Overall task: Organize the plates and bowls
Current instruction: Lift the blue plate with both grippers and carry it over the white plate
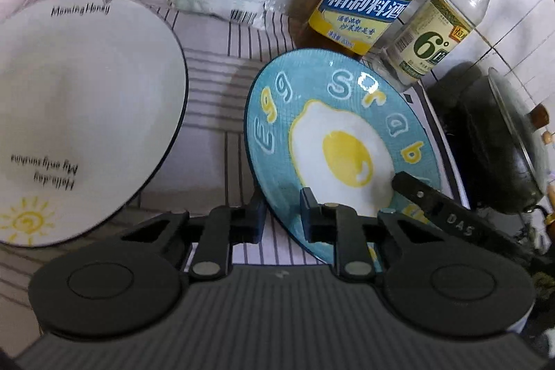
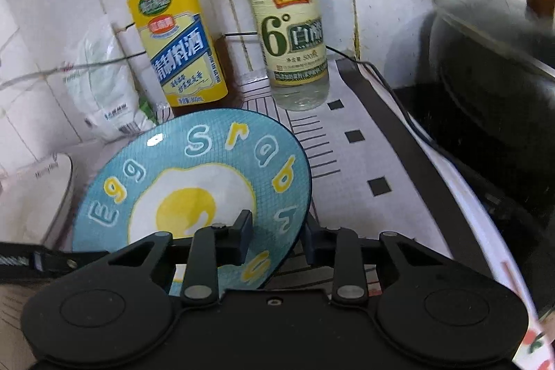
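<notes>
Both our grippers pinch the blue egg plate (image 1: 343,141) at its near rim: left gripper (image 1: 282,214) and right gripper (image 2: 277,236) each closed with one finger over the face, one beneath. It hangs tilted above the striped cloth (image 2: 347,162), apparently lifted clear. Uneven pulling could twist it loose, and swinging it back risks knocking the cooking wine bottle (image 2: 177,58) or vinegar bottle (image 2: 291,37). It looks glossy (slippery glaze). Beside it lies the white plate (image 1: 86,113).

Glossy glazed blue plate (image 1: 333,134), glossy white plate (image 1: 86,113), clear glass bottles (image 2: 288,23), matt striped cloth (image 1: 215,113).
</notes>
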